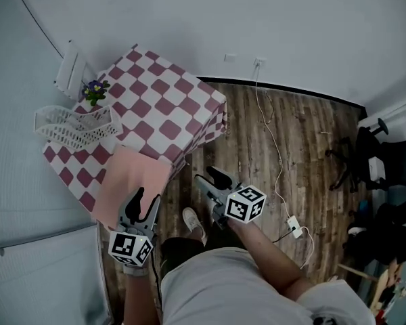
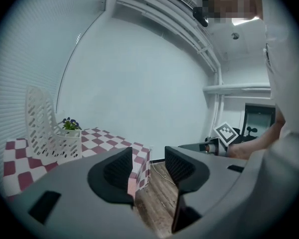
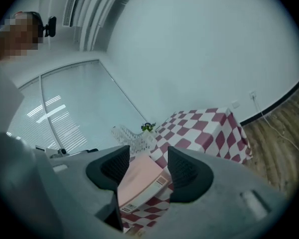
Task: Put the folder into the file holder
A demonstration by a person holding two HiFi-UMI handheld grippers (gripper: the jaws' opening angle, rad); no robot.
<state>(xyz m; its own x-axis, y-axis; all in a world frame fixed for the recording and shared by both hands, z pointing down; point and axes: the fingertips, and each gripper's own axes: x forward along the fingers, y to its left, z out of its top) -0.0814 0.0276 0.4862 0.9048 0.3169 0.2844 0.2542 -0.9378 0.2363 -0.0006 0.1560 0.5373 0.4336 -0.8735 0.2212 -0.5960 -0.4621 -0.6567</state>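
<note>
A pink folder [image 1: 132, 185] lies flat on the red-and-white checked table [image 1: 162, 107], at its near corner. The white lattice file holder [image 1: 74, 127] stands at the table's left edge, beside a small potted plant [image 1: 95, 90]. My left gripper [image 1: 147, 198] hovers just over the folder's near edge, open, with nothing between its jaws. My right gripper [image 1: 208, 178] is off the table, above the wooden floor to the folder's right. It is open too. In the right gripper view the folder [image 3: 139, 183] shows beyond the gripper [image 3: 148, 171], apart from the pads, and the file holder [image 3: 129, 136] lies further back.
A white cable runs across the wooden floor to a power strip [image 1: 294, 225]. A black office chair [image 1: 365, 154] stands at the right. The person's shoe [image 1: 191, 219] is by the table's corner. A white object [image 1: 69, 70] leans at the table's far left.
</note>
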